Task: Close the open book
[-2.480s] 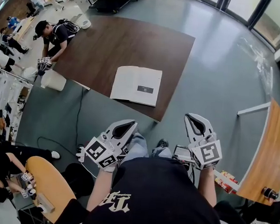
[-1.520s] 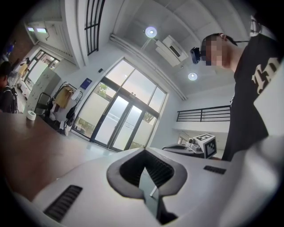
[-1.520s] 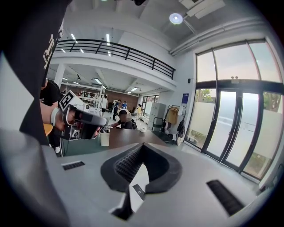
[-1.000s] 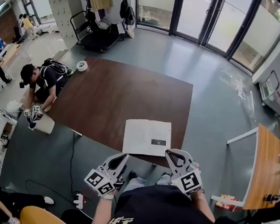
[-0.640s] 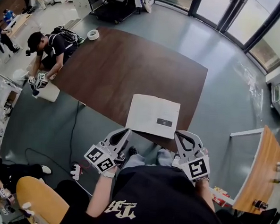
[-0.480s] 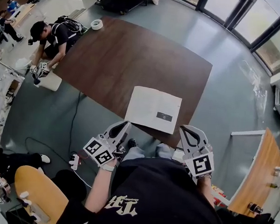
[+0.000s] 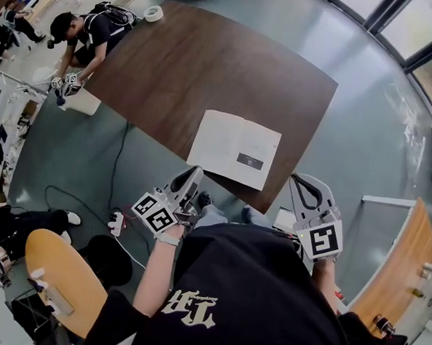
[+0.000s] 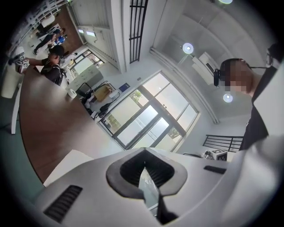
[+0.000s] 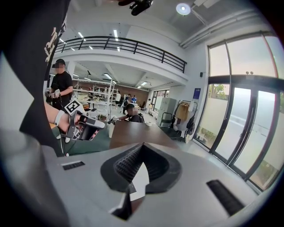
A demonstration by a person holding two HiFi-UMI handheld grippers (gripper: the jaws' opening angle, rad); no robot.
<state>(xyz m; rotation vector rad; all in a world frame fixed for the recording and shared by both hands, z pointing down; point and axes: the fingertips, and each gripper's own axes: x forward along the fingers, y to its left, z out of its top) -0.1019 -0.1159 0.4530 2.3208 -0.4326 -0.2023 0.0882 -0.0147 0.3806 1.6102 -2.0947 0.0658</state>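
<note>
Person has stepped up to the dark-brown wooden table, bringing the white plastic left gripper & right gripper, both pinched shut & empty, nr the untouched white open book at its front edge; closing not yet begun.

I held my left gripper low in front of my body, pointing about level, its jaws pressed together with nothing between them. My bare left forearm reached forward behind it. My right gripper sat apart on the other side, tipped a little downward, its jaws likewise closed and empty. Both marker cubes faced up toward my head.
</note>
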